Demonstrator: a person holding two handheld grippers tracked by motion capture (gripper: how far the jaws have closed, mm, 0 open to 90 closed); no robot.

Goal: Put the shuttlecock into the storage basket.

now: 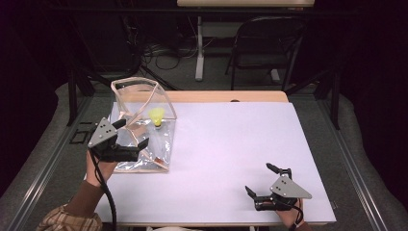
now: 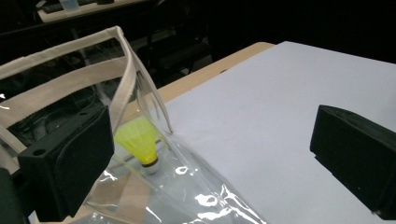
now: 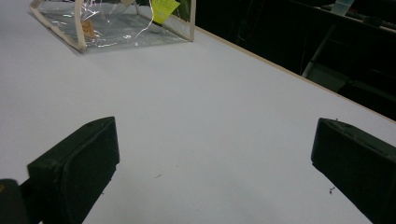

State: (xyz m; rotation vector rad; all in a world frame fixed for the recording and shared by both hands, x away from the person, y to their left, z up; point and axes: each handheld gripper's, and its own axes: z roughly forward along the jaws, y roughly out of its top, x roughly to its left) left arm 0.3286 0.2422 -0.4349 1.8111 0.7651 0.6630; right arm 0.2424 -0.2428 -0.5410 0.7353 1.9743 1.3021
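Dark floor, loose cables and a folding chair (image 1: 263,43) are lying behind the tabletop (image 1: 231,139), which is carrying a pale sheet in the high view. At its left rear a clear plastic bag (image 1: 144,122) with cream fabric trim is standing half propped open, a yellow shuttlecock (image 1: 156,117) sitting inside on its cork. The left hand-held gripper (image 1: 130,132) is hovering at the bag's near side with jaws spread wide; the right hand-held gripper (image 1: 260,179) is resting well apart at the near right edge, also wide and empty.

Looking through the left gripper view, the bag (image 2: 187,186) is glinting and crumpling, so it is probably light, floppy and slippery; the stiffer cream trim (image 2: 123,84) looks the better place to pinch. The shuttlecock (image 2: 139,142) seems feather-light and easily crushed.

Seen from the right gripper view, the bag (image 3: 116,25) is sitting far off across bare surface.
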